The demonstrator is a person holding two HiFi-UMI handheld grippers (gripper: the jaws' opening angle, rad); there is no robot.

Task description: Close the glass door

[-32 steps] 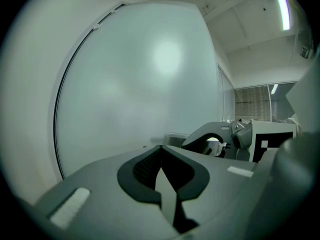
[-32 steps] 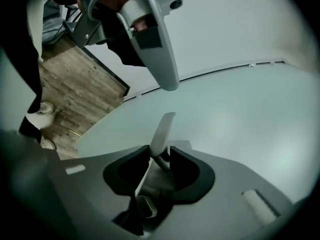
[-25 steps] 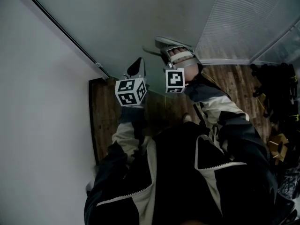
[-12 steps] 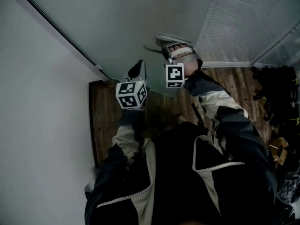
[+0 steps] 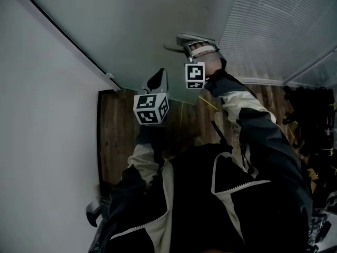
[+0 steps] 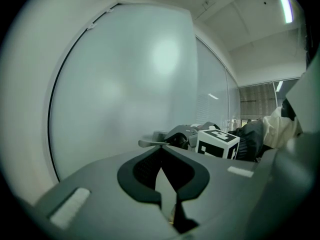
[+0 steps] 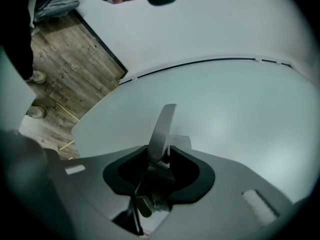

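Observation:
The frosted glass door (image 5: pixel 131 25) fills the top of the head view, with its grey lever handle (image 5: pixel 178 37) near the middle. My right gripper (image 5: pixel 194 45) is shut on that handle. In the right gripper view the handle (image 7: pixel 164 124) stands up between the pads of the right gripper (image 7: pixel 162 151). My left gripper (image 5: pixel 157 80) hangs lower and to the left, close to the glass, shut with nothing in it. The left gripper view has its jaws (image 6: pixel 161 149) meeting before the glass, the handle (image 6: pixel 150 143) beyond them.
A white wall (image 5: pixel 37 141) runs down the left, past the door's dark frame line (image 5: pixel 63 33). Wood floor (image 5: pixel 118 136) lies below the door. A ribbed glass panel (image 5: pixel 279 25) stands at the right, with dark gear (image 5: pixel 310 115) on the floor beside it.
My right gripper has moved up in the view with the handle, and the door has swung away with it. More wood floor shows below the door. The left gripper shifted slightly.

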